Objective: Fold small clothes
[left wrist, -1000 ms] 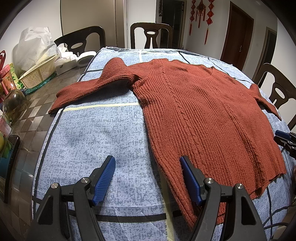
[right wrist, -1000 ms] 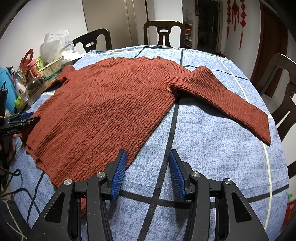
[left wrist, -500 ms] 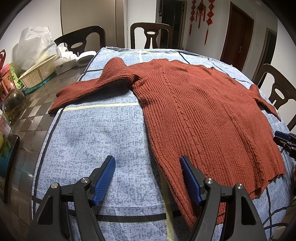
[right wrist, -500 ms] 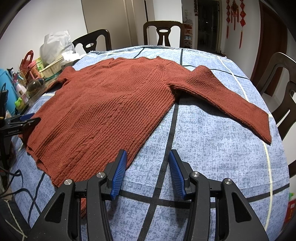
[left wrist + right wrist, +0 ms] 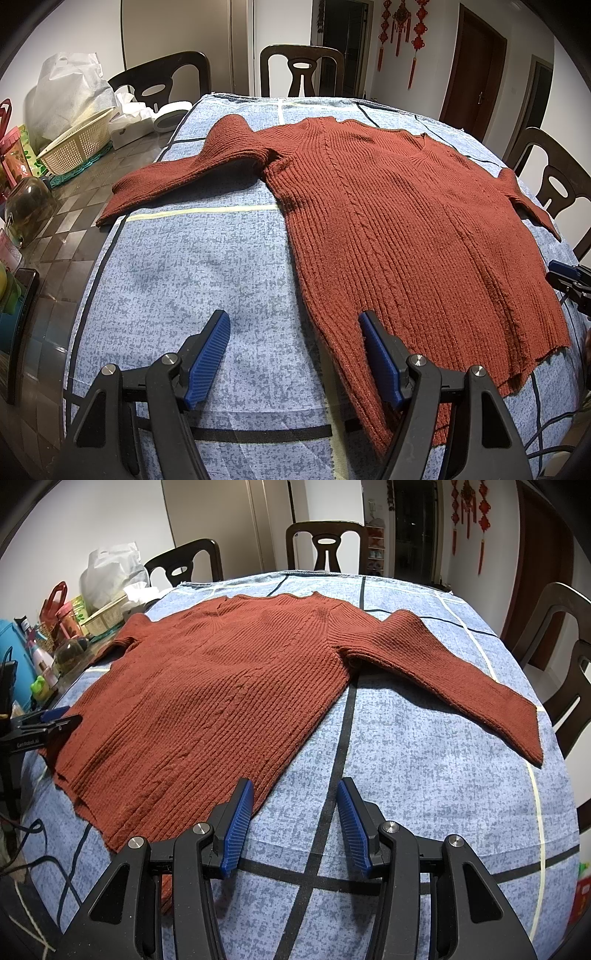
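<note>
Both grippers, left (image 5: 293, 325) and right (image 5: 295, 792), hold jaws wide apart, empty, above the sweater (image 5: 406, 229) hem.

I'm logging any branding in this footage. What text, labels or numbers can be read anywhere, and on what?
"GenRobot.AI": white print on the black body of the left gripper, seen from the right wrist view; small, so the reading is tentative.
Packages and bottles at the table's edge: printing too small and blurred to read.
Red sweater, blue cloth: no text.
</note>
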`<state>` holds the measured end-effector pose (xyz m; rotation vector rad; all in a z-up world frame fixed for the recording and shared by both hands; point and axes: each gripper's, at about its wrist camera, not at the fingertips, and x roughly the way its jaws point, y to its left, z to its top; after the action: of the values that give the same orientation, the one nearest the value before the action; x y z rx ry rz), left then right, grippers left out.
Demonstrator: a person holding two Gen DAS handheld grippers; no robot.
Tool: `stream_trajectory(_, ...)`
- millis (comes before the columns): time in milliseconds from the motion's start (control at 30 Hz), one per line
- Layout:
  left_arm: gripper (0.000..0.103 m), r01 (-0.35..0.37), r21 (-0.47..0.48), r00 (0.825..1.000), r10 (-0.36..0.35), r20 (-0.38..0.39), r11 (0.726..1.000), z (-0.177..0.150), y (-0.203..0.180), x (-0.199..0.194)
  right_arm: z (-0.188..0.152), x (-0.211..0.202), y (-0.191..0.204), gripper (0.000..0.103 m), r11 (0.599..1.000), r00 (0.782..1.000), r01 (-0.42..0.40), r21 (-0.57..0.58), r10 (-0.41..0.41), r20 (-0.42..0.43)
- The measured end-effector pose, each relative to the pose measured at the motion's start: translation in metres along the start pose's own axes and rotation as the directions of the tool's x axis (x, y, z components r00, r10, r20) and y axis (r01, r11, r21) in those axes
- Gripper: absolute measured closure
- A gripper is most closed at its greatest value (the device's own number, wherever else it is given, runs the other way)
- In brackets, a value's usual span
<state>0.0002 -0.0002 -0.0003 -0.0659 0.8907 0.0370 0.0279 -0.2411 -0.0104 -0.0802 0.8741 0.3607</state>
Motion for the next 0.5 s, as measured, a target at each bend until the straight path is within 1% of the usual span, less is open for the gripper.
stream_trajectory(500,0.029,0.0,0.0,1.0,0.0,0.0,1.0,0.0,0.0001,0.0,-0.0029,-0.0016,-0.0019,0.055,1.0,1.0,-0.003,0.01,0.003,0.007)
